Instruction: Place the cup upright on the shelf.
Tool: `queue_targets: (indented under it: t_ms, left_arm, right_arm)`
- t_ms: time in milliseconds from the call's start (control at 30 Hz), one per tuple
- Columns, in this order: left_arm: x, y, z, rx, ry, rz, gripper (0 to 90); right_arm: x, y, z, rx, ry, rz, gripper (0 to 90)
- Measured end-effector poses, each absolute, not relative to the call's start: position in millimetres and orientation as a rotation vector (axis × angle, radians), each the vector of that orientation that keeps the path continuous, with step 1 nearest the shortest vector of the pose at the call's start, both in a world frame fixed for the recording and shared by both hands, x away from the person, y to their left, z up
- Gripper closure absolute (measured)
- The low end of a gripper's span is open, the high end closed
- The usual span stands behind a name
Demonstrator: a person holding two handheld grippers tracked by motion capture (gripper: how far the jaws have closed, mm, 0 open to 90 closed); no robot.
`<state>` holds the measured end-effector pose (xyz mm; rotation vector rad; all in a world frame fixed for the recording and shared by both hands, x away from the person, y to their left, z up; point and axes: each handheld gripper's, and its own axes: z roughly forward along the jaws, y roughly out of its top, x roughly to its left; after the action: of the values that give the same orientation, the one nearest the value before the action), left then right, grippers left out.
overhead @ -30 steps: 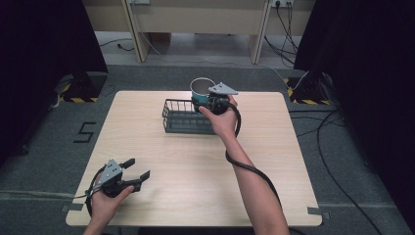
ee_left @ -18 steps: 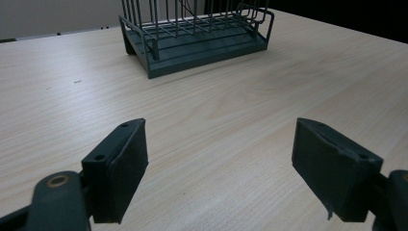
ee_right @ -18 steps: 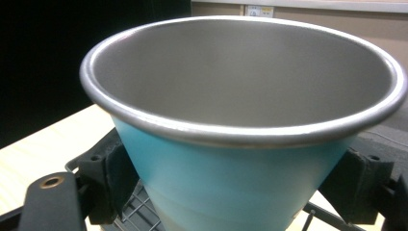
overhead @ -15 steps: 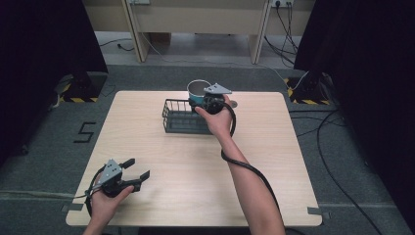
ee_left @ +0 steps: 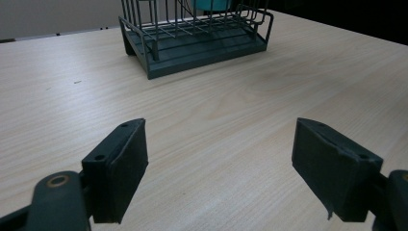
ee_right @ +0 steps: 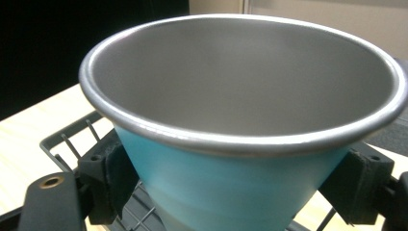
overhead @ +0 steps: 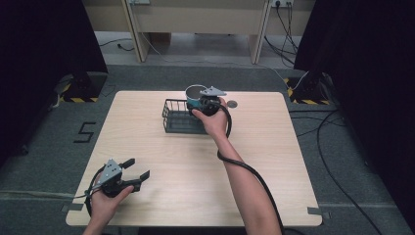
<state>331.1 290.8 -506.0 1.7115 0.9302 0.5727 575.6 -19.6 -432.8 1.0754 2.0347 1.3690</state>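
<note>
A teal cup (overhead: 195,99) with a grey metal inside is held upright by my right gripper (overhead: 204,104), shut on its lower wall above the right end of the dark wire rack (overhead: 177,117). In the right gripper view the cup (ee_right: 231,178) sits between both black pads (ee_right: 113,175), with the rack's wires (ee_right: 72,139) below it. My left gripper (overhead: 136,172) rests open near the table's front left corner. Its view shows wide-apart jaws, nothing between them, and the rack (ee_left: 192,41) farther off.
The light wooden table (overhead: 274,161) has a small round dark mark (overhead: 232,104) near its far edge, right of the rack. Cables trail on the grey floor (overhead: 342,147) at the right. Dark curtains stand at both sides.
My right gripper has tipped the cup back upright and lowered it slightly over the rack's right end. The left gripper has stayed put.
</note>
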Motion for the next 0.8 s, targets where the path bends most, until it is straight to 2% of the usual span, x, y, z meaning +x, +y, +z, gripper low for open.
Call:
queue_targets:
  t_ms: [800]
  left_arm:
    - [331.1,291.0,-506.1,1.713,0.93,0.572,19.6]
  right_arm:
    - [570.4,-12.1,-441.8,1.094,2.088,1.299,15.3]
